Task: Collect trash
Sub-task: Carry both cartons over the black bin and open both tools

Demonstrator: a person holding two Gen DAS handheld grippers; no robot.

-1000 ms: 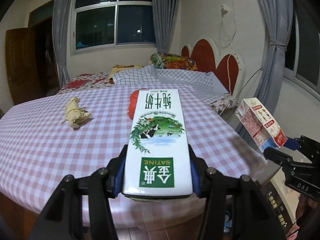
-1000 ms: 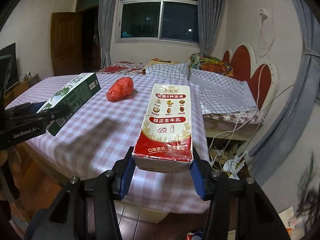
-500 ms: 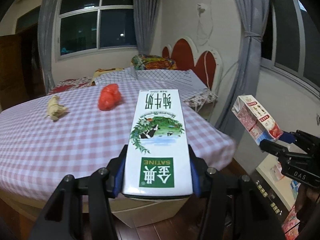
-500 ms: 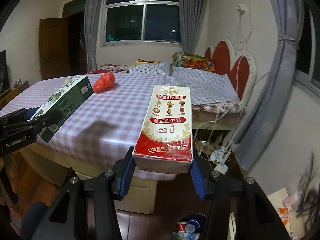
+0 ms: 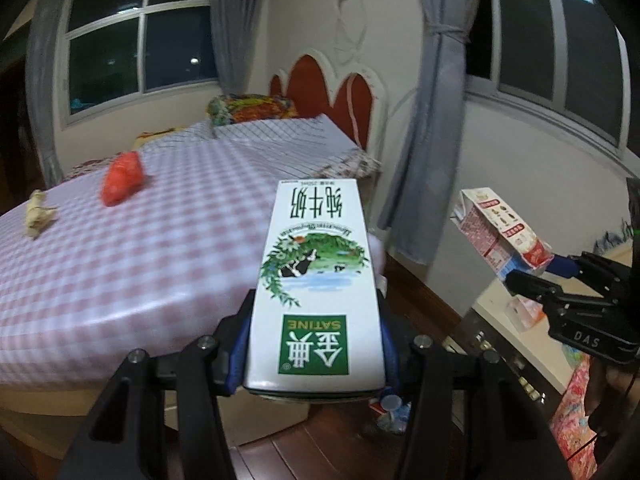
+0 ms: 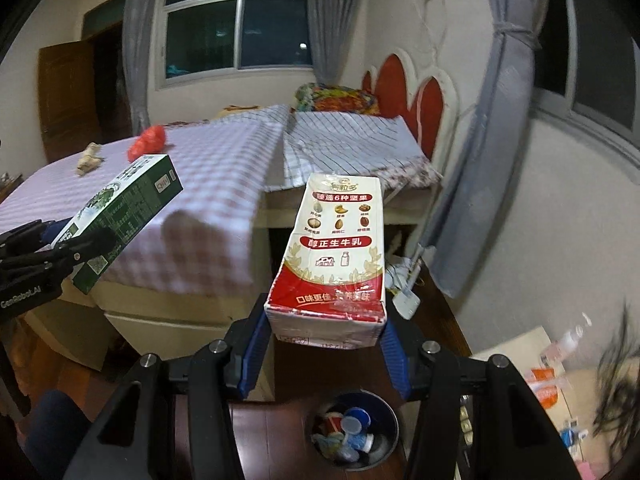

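While both cartons hang in the air off the counter's edge, the scene runs from biggest to smallest as follows.

Counter: the counter (image 5: 120,248) is broad with a rounded edge, draped in pink-and-white checked cloth that looks smooth and slightly glossy; a bed with a red scalloped headboard (image 6: 408,88) sits behind it.

Trash bin: the trash bin (image 6: 356,432) is round and dark, standing on the wooden floor and holding crumpled cups and wrappers; only the right wrist view shows it whole, directly below the right hand-held gripper.

Green-and-white milk carton: the green-and-white milk carton (image 5: 316,280) is a tall rectangular box, white on its face with a green label and a meadow picture; the right wrist view shows its dark green side panel with print.

Red-and-white milk carton: the red-and-white milk carton (image 6: 336,256) is a paper box with nut pictures; its red lower end is creased and dented.

Left hand-held gripper: the left hand-held gripper (image 5: 314,354) has its blue pads pressed on both sides of the green-and-white carton's base.

Right hand-held gripper: the right hand-held gripper (image 6: 324,344) is clamped on the red carton's crumpled end, above the bin.

Red wad: the red wad (image 5: 122,178) is crumpled and plastic-looking, lying on the cloth.

Beige wad: the beige wad (image 5: 38,214) is twisted paper, near the red wad.
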